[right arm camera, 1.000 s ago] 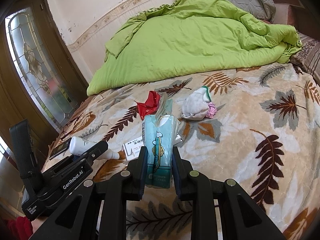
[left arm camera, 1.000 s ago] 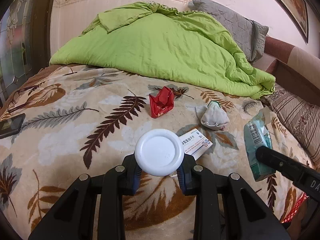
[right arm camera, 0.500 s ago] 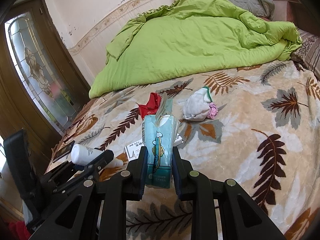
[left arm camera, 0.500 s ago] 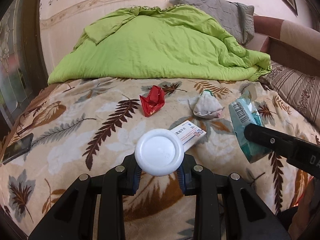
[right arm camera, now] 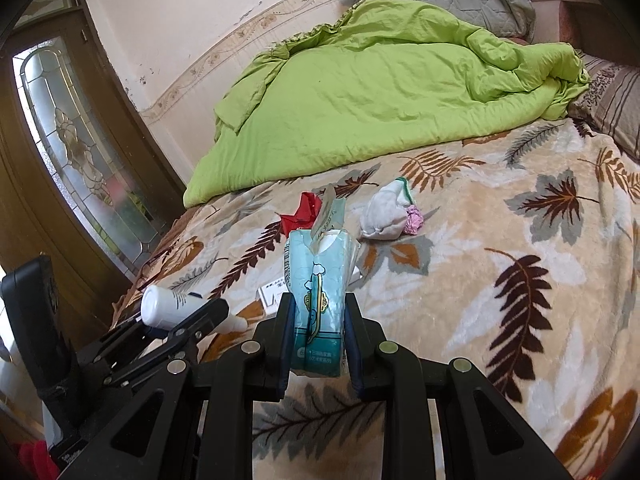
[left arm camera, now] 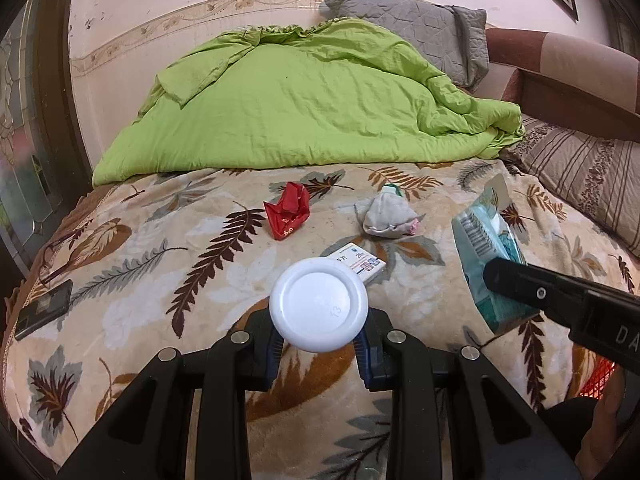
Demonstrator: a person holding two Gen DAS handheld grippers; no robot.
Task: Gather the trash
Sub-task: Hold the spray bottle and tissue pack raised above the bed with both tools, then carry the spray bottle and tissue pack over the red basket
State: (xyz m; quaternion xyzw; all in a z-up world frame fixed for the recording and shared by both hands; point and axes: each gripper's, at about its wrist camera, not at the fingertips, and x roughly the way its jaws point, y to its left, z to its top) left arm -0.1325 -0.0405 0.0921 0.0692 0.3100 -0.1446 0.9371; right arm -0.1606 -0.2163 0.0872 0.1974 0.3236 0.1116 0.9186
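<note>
Carrying both loads clear of the bed, best done level and slow, squeeze unchanged, bin not clearly in view. Nearest, left gripper [left arm camera: 320, 350] clamped on a white bottle [left arm camera: 318, 305], base toward the lens. Right gripper [right arm camera: 318, 354] pinched narrow on a teal tissue pack [right arm camera: 318, 280], squashed between the pads. Farther out, resting on the leaf blanket [left arm camera: 132, 280]: a small box [left arm camera: 358, 258], a red wrapper [left arm camera: 288, 216], a grey wad [left arm camera: 386, 216]. Beyond, green quilt [left arm camera: 304, 108].

Green quilt [left arm camera: 304, 108], grey pillow [left arm camera: 416, 28], phone [left arm camera: 42, 314].
</note>
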